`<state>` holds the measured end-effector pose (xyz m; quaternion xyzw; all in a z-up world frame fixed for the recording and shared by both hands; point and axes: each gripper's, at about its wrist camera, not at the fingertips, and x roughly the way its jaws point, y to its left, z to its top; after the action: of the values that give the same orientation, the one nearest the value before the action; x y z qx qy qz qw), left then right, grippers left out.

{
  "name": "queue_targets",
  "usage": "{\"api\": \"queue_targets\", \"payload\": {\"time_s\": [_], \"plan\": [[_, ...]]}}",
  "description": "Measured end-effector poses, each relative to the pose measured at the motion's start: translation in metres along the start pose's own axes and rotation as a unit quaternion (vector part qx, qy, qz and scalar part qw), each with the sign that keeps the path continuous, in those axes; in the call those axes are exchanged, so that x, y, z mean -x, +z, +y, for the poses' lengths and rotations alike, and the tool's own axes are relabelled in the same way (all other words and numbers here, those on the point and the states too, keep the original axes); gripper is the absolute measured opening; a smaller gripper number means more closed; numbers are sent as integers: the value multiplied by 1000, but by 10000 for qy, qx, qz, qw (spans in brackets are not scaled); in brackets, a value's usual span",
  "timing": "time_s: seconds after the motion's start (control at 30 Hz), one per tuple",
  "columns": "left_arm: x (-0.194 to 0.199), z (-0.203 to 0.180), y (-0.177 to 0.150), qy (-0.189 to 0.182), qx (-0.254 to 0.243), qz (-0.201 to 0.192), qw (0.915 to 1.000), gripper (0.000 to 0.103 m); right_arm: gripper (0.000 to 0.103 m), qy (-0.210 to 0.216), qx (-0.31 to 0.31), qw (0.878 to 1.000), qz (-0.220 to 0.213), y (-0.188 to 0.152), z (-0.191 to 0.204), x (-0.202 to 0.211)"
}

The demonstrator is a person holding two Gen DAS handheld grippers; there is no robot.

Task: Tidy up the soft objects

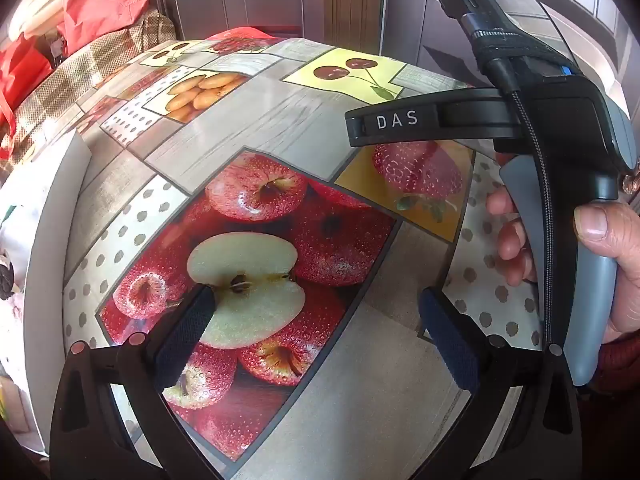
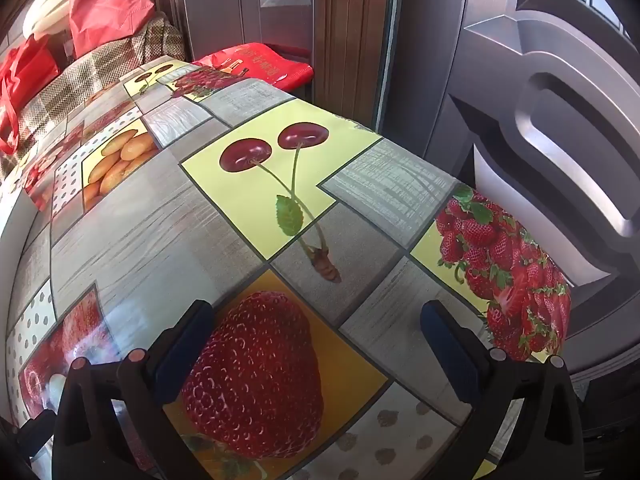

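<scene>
My left gripper (image 1: 316, 308) hovers open over the fruit-print tablecloth (image 1: 260, 128), above the printed apples, with nothing between its blue pads. At the left edge stands a white box (image 1: 52, 240). White and dark soft things (image 1: 6, 276) show inside it, too cut off to identify. In the same view a hand (image 1: 612, 264) holds the right gripper's grey handle, and one black finger marked DAS (image 1: 384, 124) reaches over the table. In the right wrist view my right gripper (image 2: 316, 316) is open and empty above a printed strawberry.
A red cloth bag (image 2: 256, 64) lies at the table's far end. Red bags (image 1: 100, 4) and a checked fabric (image 1: 80, 76) pile up at the back left. Grey panelled doors (image 2: 560, 120) stand close behind the table's right edge (image 2: 520, 248).
</scene>
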<state>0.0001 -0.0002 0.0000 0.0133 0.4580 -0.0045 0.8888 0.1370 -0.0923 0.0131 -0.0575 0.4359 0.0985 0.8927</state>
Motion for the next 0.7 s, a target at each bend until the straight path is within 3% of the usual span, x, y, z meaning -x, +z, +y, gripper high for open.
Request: {"api": "queue_targets", "payload": {"time_s": [0.7], "plan": [[0,0,0,-15,12,-10,10000,102,103,-24,37,10000,-10,-1,1,-1]]}}
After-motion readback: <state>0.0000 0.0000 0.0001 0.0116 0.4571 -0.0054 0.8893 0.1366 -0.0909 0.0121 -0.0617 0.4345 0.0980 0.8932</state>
